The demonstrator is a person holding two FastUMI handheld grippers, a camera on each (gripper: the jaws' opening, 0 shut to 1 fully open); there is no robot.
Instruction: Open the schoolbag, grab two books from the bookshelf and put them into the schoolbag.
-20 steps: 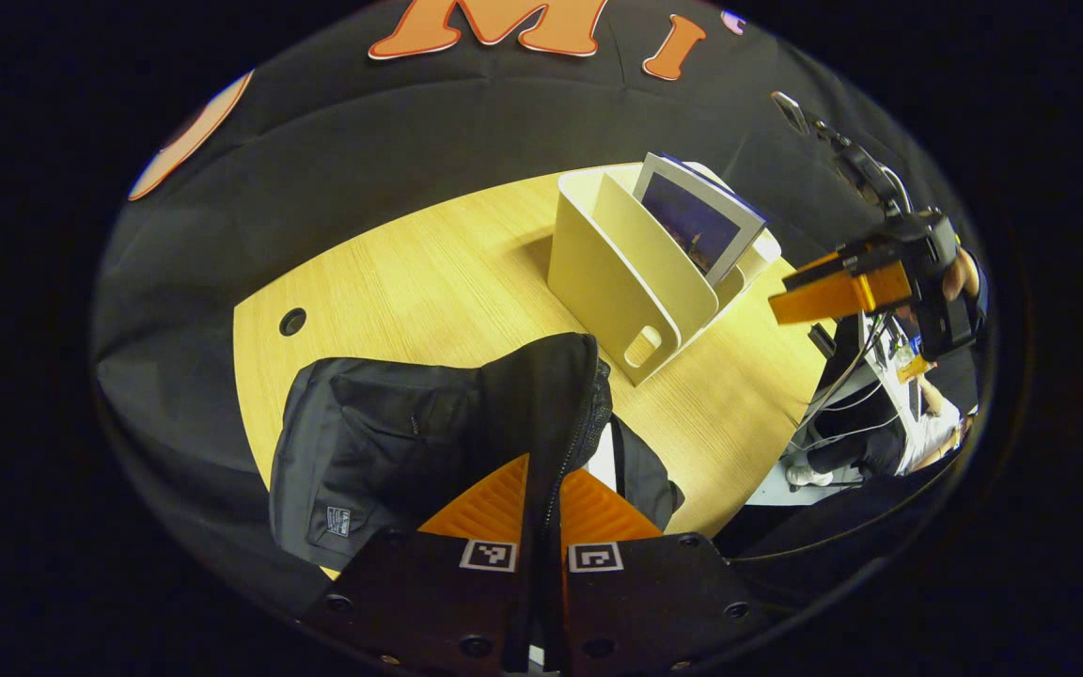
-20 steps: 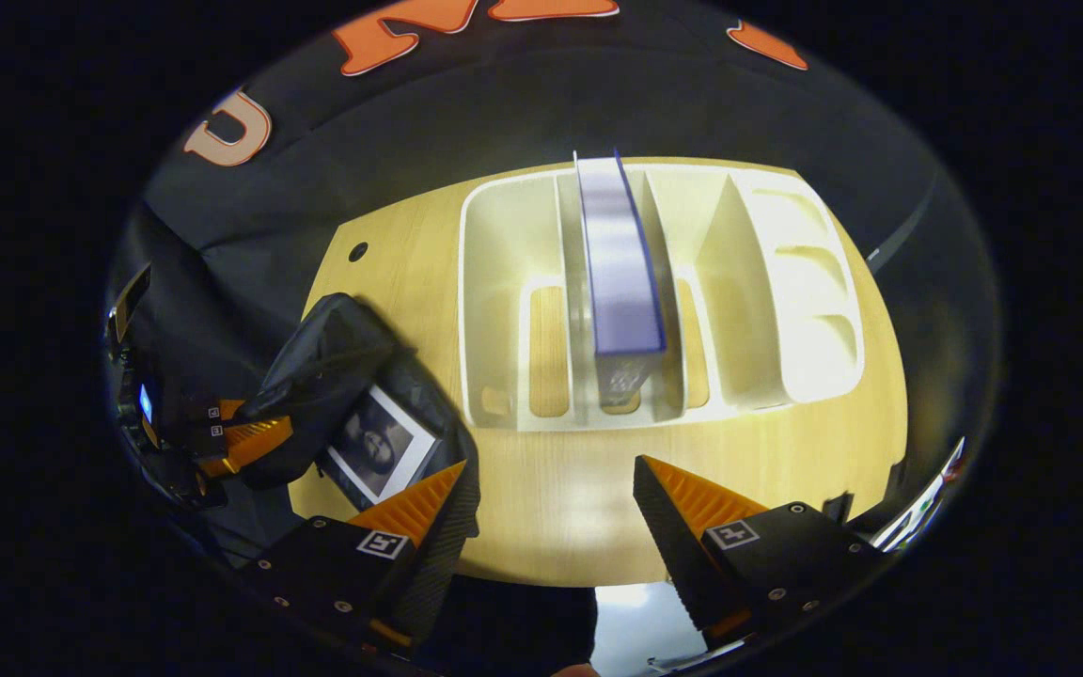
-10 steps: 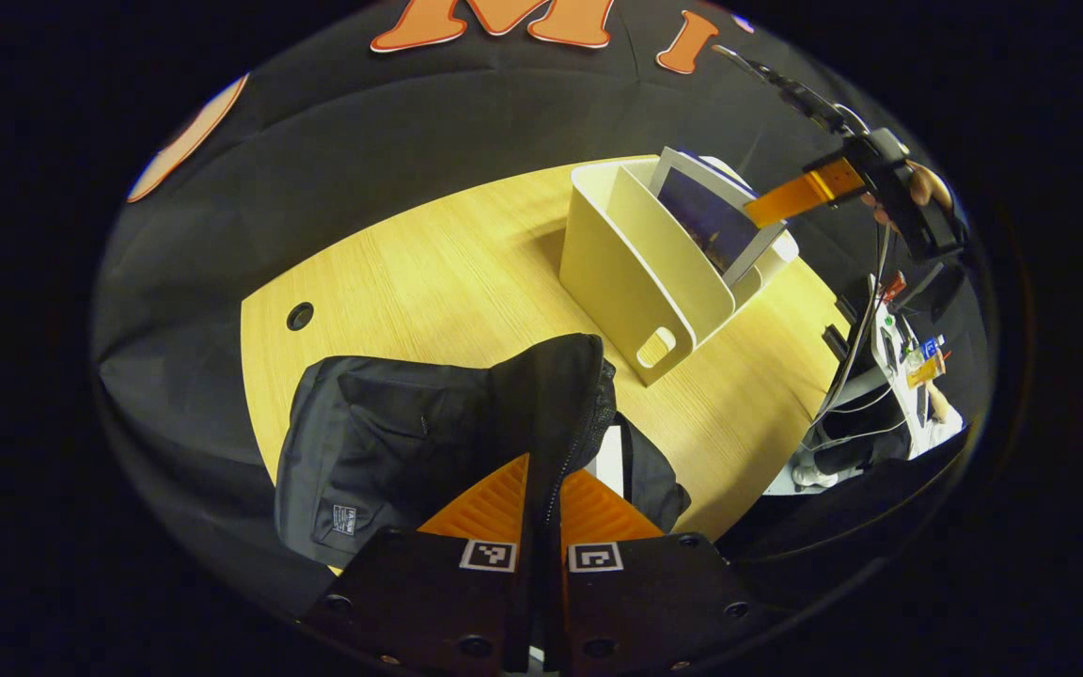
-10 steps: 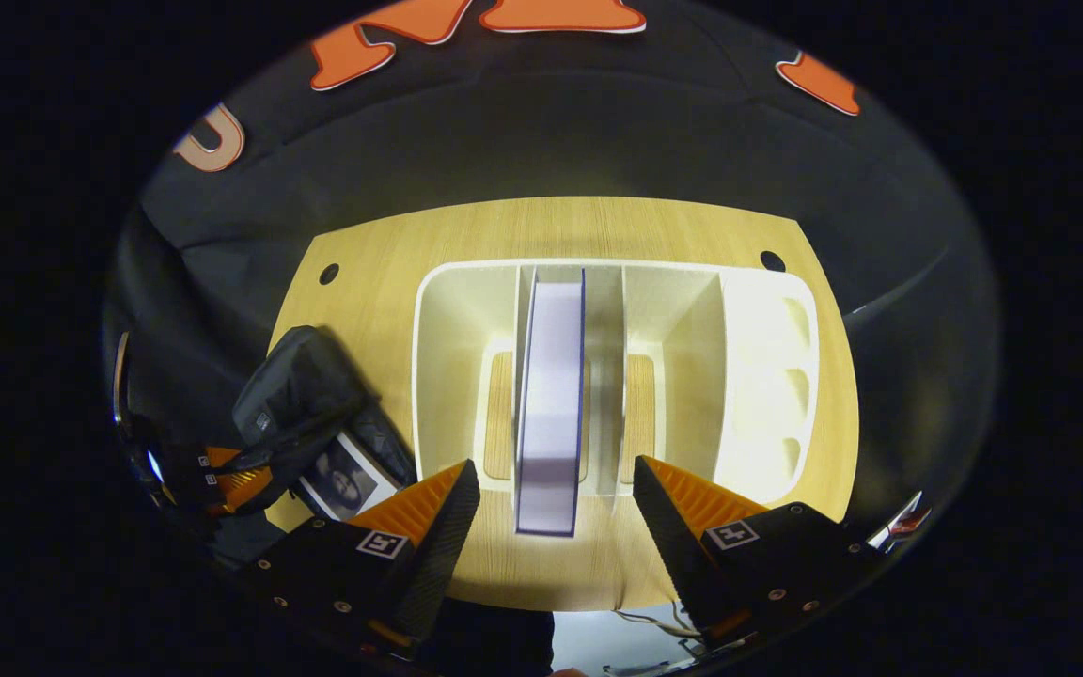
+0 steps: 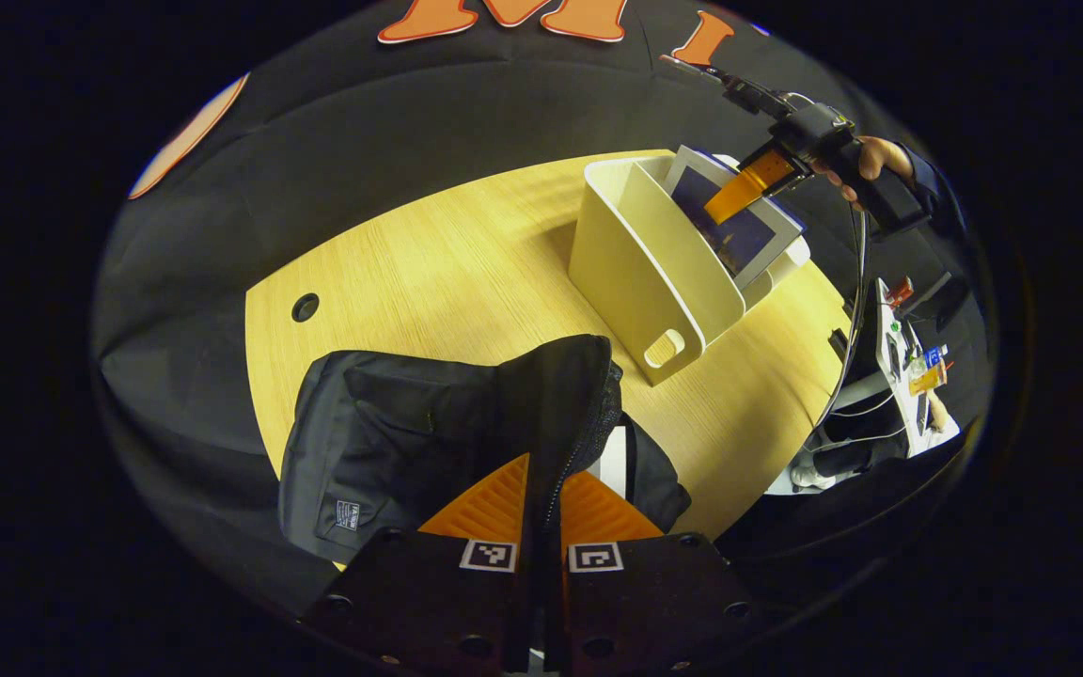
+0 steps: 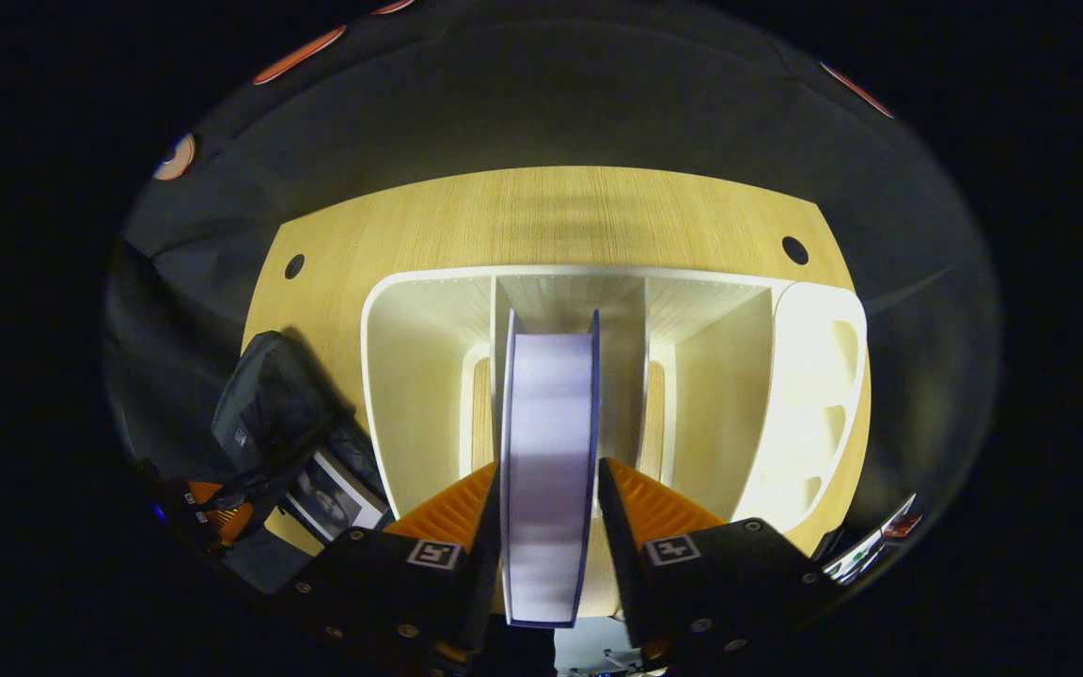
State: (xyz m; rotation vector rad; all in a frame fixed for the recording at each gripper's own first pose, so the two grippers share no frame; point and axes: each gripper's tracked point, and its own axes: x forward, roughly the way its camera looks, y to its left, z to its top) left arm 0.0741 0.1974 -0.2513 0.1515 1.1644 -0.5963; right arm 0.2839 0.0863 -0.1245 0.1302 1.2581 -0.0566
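Note:
A black schoolbag [image 5: 391, 442] lies on the wooden table, and my left gripper [image 5: 541, 494] is shut on the zipped edge of its flap, holding it up. A book [image 6: 330, 494] shows inside the bag's mouth. A cream bookshelf [image 5: 645, 282] stands behind it, holding a blue-covered book [image 5: 739, 230]. In the right gripper view that book [image 6: 549, 423] stands on edge in the middle slot of the bookshelf [image 6: 382, 376], and my right gripper [image 6: 547, 498] is closed on its two covers from above. Farther left sit the schoolbag [image 6: 264, 414] and the left gripper [image 6: 212, 494].
The table [image 6: 551, 216] has round cable holes [image 5: 305, 307] [image 6: 794, 250] near its far corners. The shelf's other slots hold nothing. Past the table's right edge is a desk with cables and small items [image 5: 908, 348]. A hand [image 5: 871, 160] holds the right gripper.
My right gripper has come down over the bookshelf and its fingers have closed from wide apart onto the upright book. The left gripper has kept its hold on the bag flap.

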